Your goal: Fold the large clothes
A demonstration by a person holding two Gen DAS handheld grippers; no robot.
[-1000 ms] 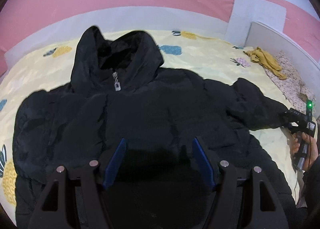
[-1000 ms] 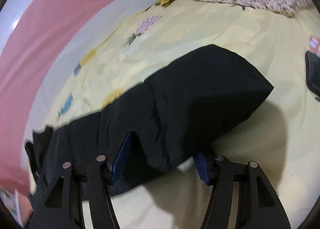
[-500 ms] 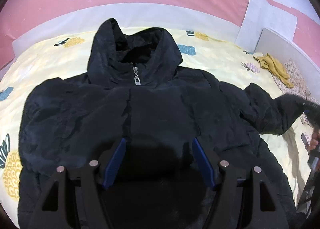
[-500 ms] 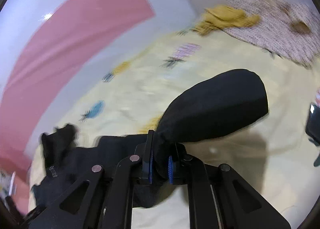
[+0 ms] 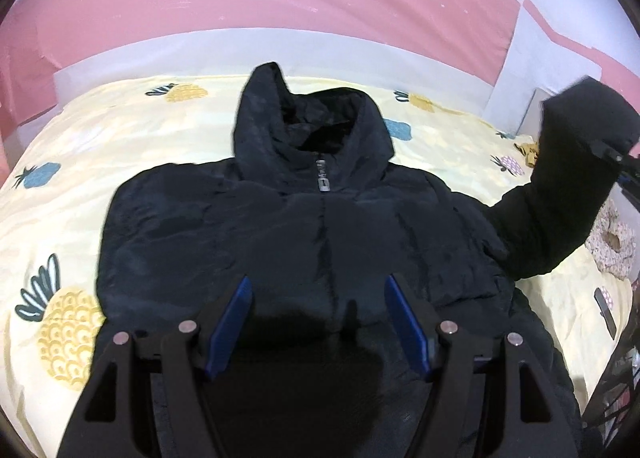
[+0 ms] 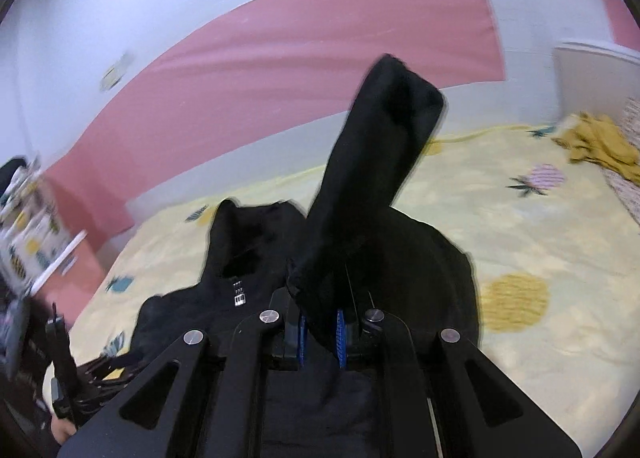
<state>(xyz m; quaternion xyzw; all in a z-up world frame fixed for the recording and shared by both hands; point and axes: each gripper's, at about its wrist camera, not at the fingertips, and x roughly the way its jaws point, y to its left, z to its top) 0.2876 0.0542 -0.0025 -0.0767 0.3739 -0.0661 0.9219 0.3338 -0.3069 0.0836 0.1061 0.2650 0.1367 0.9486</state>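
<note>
A black hooded puffer jacket (image 5: 304, 234) lies front up on the yellow pineapple-print bed sheet (image 5: 120, 145), with its hood at the far side. My left gripper (image 5: 320, 322) hovers open over the jacket's lower front, blue pads wide apart and nothing pinched between them. My right gripper (image 6: 320, 338) is shut on the end of the jacket's right-hand sleeve (image 6: 380, 145). That sleeve stands up off the bed above the jacket's body. In the left wrist view the raised sleeve (image 5: 560, 193) shows at the right edge, with the right gripper (image 5: 618, 161) partly in view there.
A mustard-yellow garment (image 6: 596, 145) lies crumpled at the far right of the bed beside a speckled cover (image 5: 612, 246). A dark flat device (image 5: 604, 310) rests on the sheet near the right edge. A white board (image 6: 592, 73) and a pink-and-white wall border the bed.
The right gripper closed on the sleeve's end, then lifted it off the sheet and swung it up toward the jacket's body. The left gripper stayed open and shifted a little over the jacket.
</note>
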